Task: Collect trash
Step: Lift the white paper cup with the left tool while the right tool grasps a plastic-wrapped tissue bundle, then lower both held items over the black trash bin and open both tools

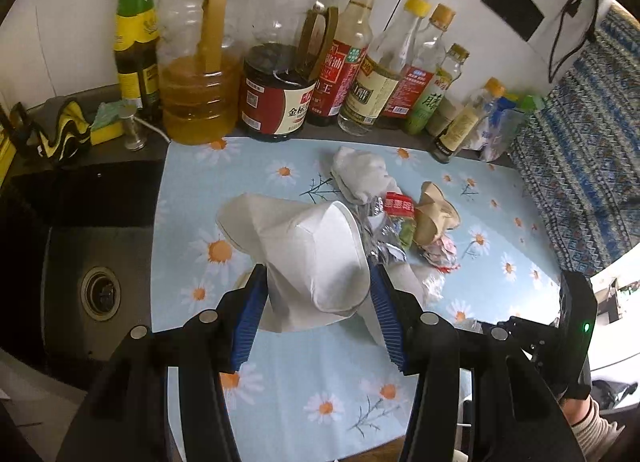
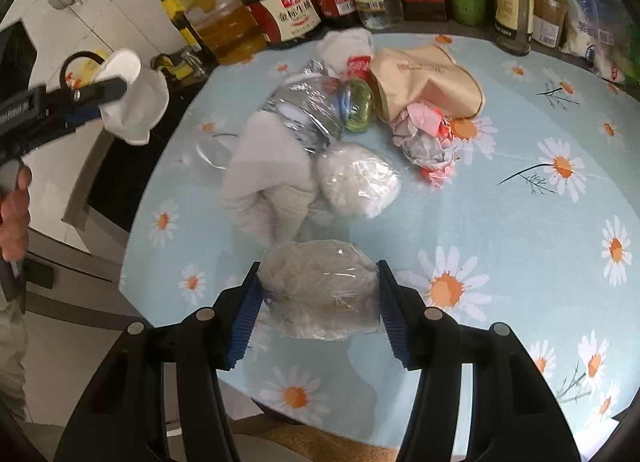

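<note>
Between the blue pads of my right hand-held gripper [image 2: 319, 298] I have a clear plastic bag [image 2: 320, 294] of pale, stringy waste, the pads pressing its sides just above the daisy-print tabletop [image 2: 500, 262]. My left hand-held gripper [image 1: 318, 298] is clamped on a crumpled white paper cup [image 1: 316, 254], held up off the cloth; from the right-hand view it hangs off to the left, toward the dark sink [image 1: 80, 262]. So two pieces are in hand, and I judge the job only partly done. Just ahead of the right gripper lie a grey-white rag [image 2: 268, 177] and a wrapped white bundle [image 2: 360, 181]; beyond them a silver foil wrapper [image 2: 304, 109], a crushed tan paper bag [image 2: 424, 81] and a pink-and-white crumpled wrapper [image 2: 424, 137]. Farthest off, the row of sauce bottles [image 1: 340, 73] stays put. I see no bin in either view.
</note>
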